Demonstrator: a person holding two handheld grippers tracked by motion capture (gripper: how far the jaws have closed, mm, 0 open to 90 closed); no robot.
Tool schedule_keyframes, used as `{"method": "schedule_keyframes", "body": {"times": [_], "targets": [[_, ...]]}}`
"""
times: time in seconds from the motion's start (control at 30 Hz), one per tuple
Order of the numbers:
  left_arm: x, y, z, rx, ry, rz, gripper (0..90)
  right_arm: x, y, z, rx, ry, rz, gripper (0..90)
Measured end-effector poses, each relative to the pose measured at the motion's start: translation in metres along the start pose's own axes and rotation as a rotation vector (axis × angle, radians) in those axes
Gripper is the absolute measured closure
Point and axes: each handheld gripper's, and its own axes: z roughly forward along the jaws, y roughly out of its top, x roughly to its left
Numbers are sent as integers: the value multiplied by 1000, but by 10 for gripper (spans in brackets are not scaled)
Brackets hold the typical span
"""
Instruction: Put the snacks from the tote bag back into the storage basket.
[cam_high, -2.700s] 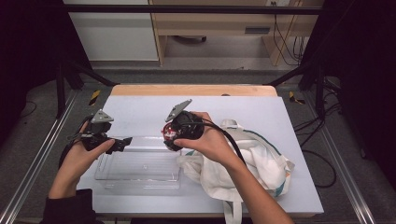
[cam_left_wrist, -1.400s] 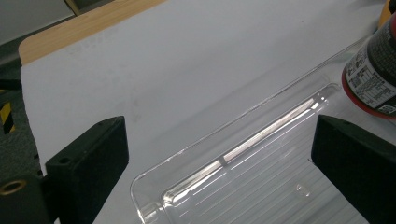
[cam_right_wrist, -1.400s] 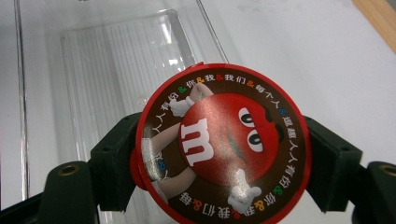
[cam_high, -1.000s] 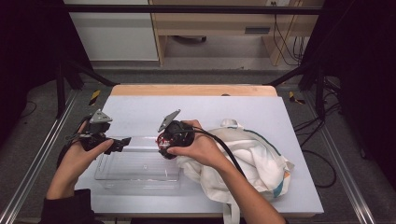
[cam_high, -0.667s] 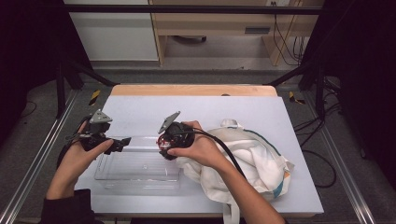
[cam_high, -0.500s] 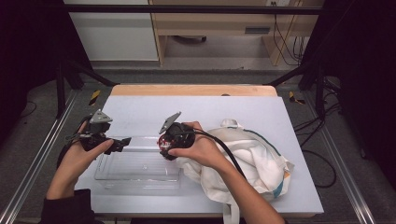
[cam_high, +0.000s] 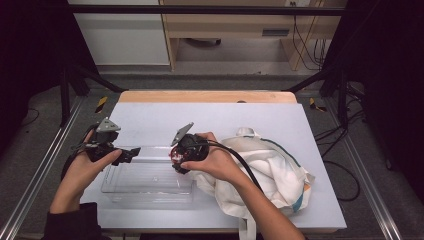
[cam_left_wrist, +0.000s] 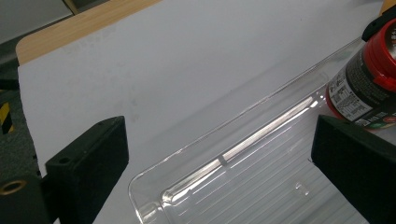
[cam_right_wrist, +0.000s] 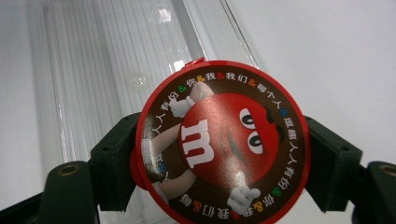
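A clear plastic tray (cam_high: 148, 184) lies on the white table, left of centre. My right gripper (cam_high: 176, 159) is shut on a small candy jar (cam_right_wrist: 222, 143) with a red lid and a round brown M&M label; it hangs over the tray's right end. That jar (cam_left_wrist: 363, 83) shows at the right edge of the left gripper view, with a dark printed side. My left gripper (cam_high: 129, 154) is open at the tray's far left corner, and the tray's rim (cam_left_wrist: 219, 161) sits between its wide-apart jaws.
A crumpled white cloth bag (cam_high: 270, 172) with teal trim lies on the right half of the table (cam_high: 225, 117). A wooden strip (cam_high: 205, 96) runs along the far edge. Dark stands and cables flank the table on the floor.
My right gripper has carried the jar down and left, from above the tray's far rim to low over its right end. The left gripper has stayed put.
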Motion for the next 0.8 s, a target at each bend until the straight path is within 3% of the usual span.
{"method": "schedule_keyframes", "body": {"times": [0.8], "targets": [[-3, 0, 3, 7, -3, 2, 42, 6, -3, 10, 59, -3, -17, 245]]}}
